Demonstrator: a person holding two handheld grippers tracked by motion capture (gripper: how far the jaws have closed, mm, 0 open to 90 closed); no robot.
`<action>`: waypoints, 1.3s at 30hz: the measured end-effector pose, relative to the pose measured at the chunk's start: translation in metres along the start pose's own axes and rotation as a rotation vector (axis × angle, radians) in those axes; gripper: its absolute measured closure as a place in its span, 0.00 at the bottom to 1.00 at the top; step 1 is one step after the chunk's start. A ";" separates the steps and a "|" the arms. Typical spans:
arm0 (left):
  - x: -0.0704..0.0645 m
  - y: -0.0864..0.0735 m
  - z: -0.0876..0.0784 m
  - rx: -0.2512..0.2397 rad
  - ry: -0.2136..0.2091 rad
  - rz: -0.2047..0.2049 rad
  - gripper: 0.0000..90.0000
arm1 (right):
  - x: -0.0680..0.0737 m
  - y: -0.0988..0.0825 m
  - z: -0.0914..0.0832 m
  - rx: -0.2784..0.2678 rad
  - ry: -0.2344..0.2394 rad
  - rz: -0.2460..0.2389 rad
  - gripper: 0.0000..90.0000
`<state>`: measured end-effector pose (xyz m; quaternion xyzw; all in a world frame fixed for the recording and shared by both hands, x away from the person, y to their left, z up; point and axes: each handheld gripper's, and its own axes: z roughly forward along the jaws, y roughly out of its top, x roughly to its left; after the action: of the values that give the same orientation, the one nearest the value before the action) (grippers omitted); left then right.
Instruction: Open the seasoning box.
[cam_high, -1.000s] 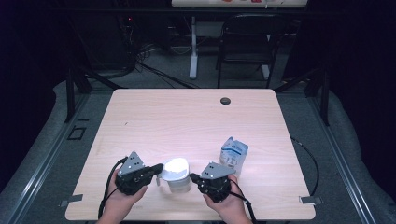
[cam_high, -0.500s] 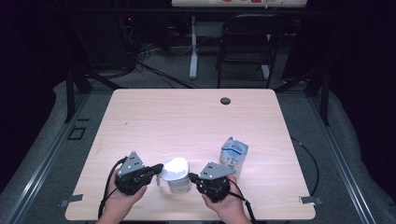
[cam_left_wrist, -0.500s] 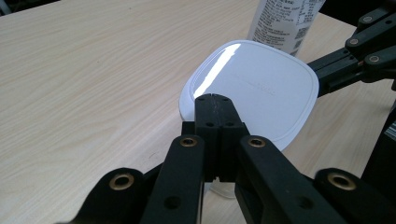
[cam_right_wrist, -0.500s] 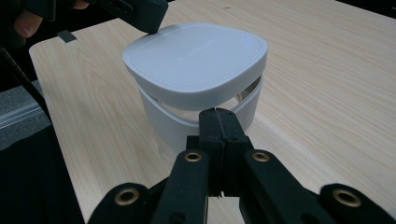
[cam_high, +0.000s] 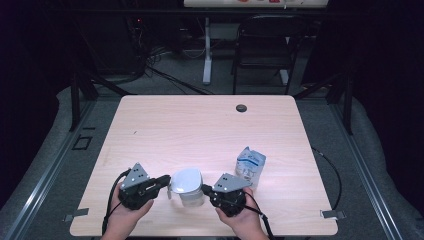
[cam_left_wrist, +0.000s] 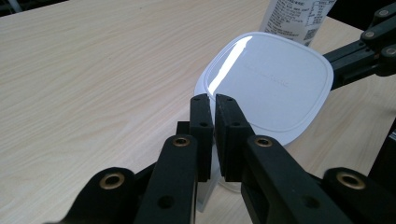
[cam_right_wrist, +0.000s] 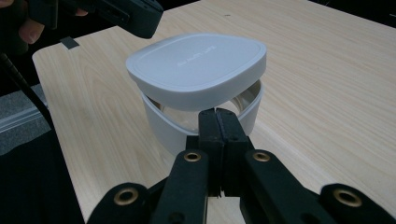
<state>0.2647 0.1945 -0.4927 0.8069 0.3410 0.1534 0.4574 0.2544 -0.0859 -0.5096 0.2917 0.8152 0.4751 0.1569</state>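
Partly, the left claw (cam_left_wrist: 214, 100) hides the lid's (cam_left_wrist: 271, 84) near edge.

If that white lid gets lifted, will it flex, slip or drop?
The white lid looks like moulded plastic, so probably stiff and light. Its glossy top may be slippery. It sits raised above the container, so it likely lifts freely.

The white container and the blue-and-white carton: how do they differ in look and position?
The white container is low, rounded and lidded; the carton is taller, boxy and printed. The container sits between both tongs; the carton stands apart behind the right tongs. Both rest on the wooden table.
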 end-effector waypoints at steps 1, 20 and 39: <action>0.001 -0.001 -0.001 0.002 0.002 -0.001 0.94 | 0.000 0.001 -0.001 0.003 -0.001 -0.007 1.00; 0.009 -0.026 -0.010 0.025 0.056 -0.035 0.84 | -0.001 0.011 0.002 -0.038 0.018 -0.019 0.99; 0.008 -0.042 -0.012 0.051 0.065 -0.056 0.72 | 0.003 0.017 0.009 -0.051 0.047 -0.014 0.99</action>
<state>0.2468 0.2225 -0.5226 0.8029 0.3820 0.1579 0.4294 0.2623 -0.0715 -0.4997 0.2704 0.8083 0.5015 0.1484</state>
